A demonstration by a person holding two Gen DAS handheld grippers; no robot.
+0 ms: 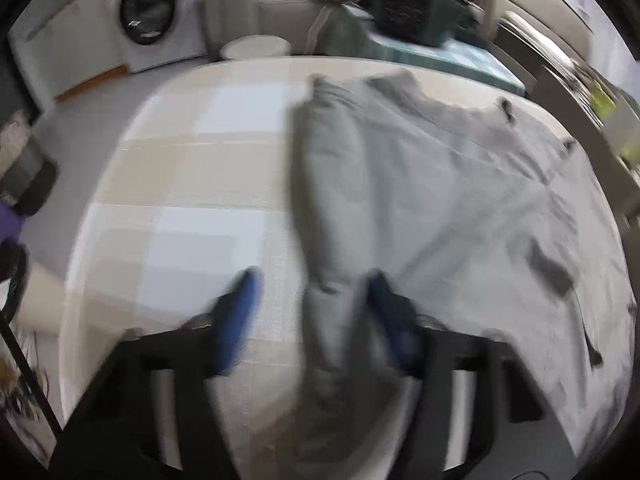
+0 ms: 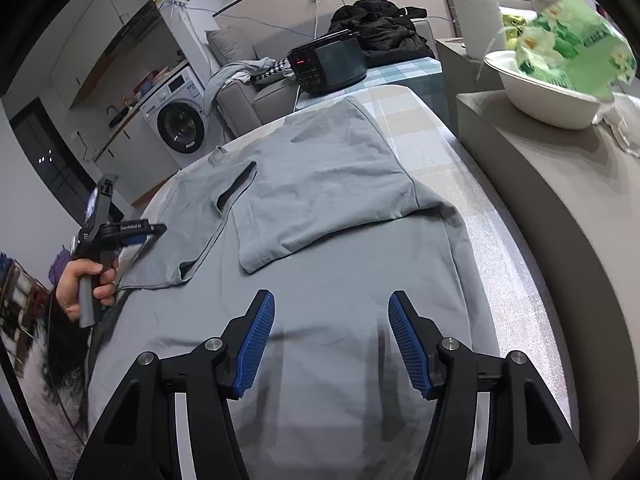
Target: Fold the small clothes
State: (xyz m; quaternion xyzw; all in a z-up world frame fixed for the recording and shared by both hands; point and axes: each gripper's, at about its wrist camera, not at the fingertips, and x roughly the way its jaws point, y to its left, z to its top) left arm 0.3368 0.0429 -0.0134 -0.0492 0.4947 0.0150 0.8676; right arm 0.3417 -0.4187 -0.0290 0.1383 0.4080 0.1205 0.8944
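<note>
- A grey T-shirt (image 2: 320,184) was spread over the checked table (image 2: 404,120), one sleeve folded inward; a black appliance (image 2: 328,66) stood at the far edge.
- Only the right view showed a white bowl (image 2: 548,96) on the side counter and a hand (image 2: 80,284) on the left gripper (image 2: 136,236).
- The left gripper's jaws were seen apart around a fabric ridge in its blurred view; the right gripper (image 2: 331,336) was held wide above cloth.
- Bare table was left along the left edge.

washing machine (image 2: 180,126) under counter | grey sofa (image 2: 256,96) | pale floor (image 1: 80,120) | checked tablecloth (image 1: 192,184)
</note>
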